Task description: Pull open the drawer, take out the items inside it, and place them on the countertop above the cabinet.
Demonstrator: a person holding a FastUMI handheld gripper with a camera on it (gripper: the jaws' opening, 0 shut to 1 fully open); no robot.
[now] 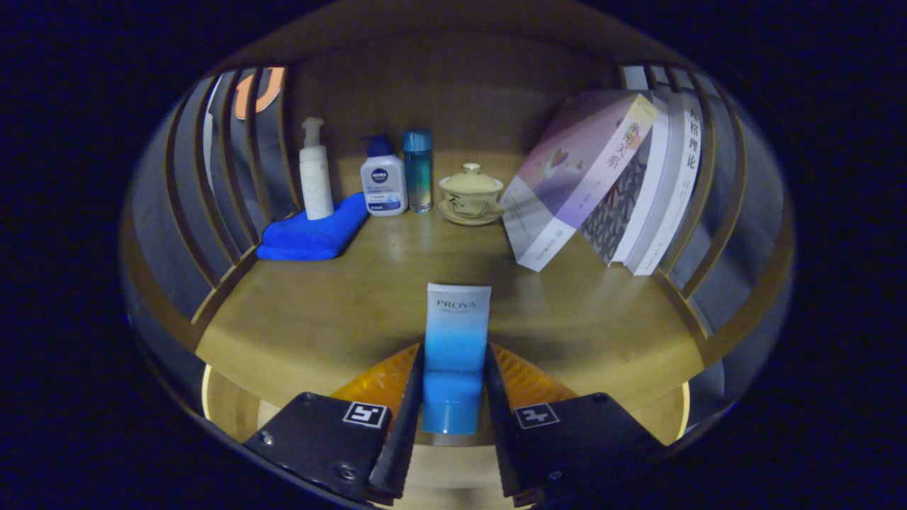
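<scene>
The blue-and-white plastic tube is standing upright at bottom centre; my fingers are pressing its cap from both sides above the wooden table.

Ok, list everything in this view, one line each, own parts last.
countertop: 1, wooden, under everything
towel: 1, blue, folded, far left
pump bottles: 2, white, one on the towel, one beside it
slim bottle: 1, teal, right of the pump bottles
lidded cup: 1, cream, on a saucer, centre back
books: about 3, leaning at the right
tube: 1, white fading to blue, upright between the jaws
gripper: 1, jaws shut on the tube
</scene>
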